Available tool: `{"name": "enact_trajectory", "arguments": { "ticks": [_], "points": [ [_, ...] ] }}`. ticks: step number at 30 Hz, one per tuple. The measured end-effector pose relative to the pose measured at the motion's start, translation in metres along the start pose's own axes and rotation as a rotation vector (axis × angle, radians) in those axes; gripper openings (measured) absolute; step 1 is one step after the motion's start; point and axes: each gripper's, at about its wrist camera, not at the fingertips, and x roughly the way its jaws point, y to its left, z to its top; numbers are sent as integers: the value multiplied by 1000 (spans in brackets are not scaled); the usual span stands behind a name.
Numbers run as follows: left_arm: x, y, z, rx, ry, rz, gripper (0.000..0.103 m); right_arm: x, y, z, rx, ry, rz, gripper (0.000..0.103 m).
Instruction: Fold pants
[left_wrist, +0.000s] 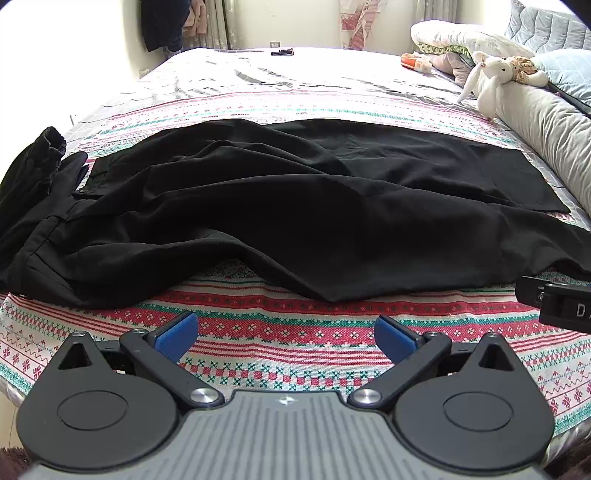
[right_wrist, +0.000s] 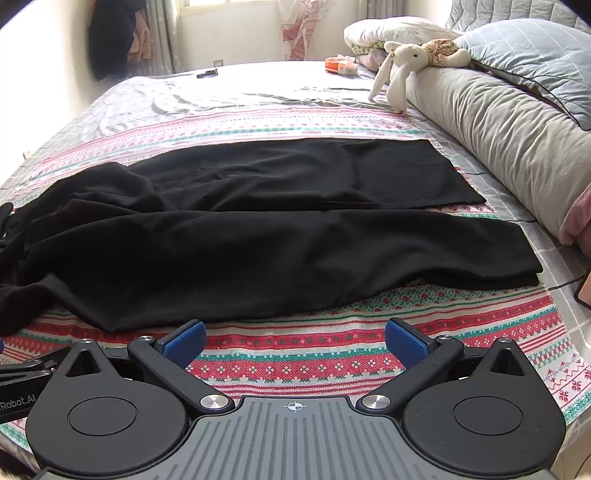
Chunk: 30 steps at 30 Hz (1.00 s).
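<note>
Two legs of the black pants (right_wrist: 258, 229) lay stretched side by side across the patterned blanket (right_wrist: 295, 354) on the bed (left_wrist: 258, 74), hems toward your right near the long grey bolster (right_wrist: 498, 129), the waist bunched in a rumpled heap at your left. The far leg was fairly flat; the near leg was creased, with loose folds around the seat. You had not started a fold yet, as far as the cloth showed. Your left hand-held gripper (left_wrist: 286, 338) hung just short of the near edge of the pants with its blue pads (left_wrist: 177, 334) spread wide and nothing between them, and your right hand-held gripper (right_wrist: 294, 341) did the same further toward the hems, wide apart and empty. To do this step well, you probably needed to pinch the near leg's edge at two well-separated spots, one by the waist and one by the hem, taking both layers of cloth, then carry it over the far leg evenly so the seams met. Smoothing the waist heap first would likely have helped, since black fabric hid its wrinkles. A soft toy rabbit (right_wrist: 400, 70) sat well clear on the bolster.
</note>
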Motion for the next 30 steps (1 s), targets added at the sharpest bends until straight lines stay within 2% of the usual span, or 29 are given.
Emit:
{"name": "enact_trajectory", "arguments": {
  "ticks": [30],
  "points": [
    [1, 0, 0, -5, 9, -4, 103, 1, 1, -1, -3, 4, -8, 103]
  ]
}}
